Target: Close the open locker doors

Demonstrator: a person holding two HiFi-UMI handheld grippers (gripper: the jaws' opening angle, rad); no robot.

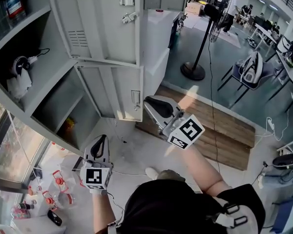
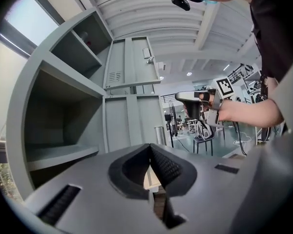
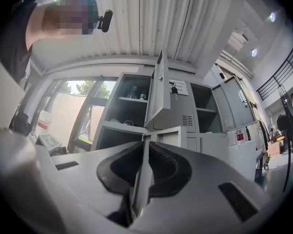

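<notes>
Grey upper door (image 1: 102,23) and lower door (image 1: 119,94) are seen open ahead of left tongs (image 1: 103,137) and right tongs (image 1: 147,100), both pinched together, empty; neither door is closed.

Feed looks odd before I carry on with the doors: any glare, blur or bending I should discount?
Head view: sharp, evenly lit, lockers bowed by the wide lens. Left gripper view: black corners, bright window upper left, left gripper itself soft. Right gripper view: black corners, washed-out window behind the lockers, ceiling lamps flaring upper right.
</notes>
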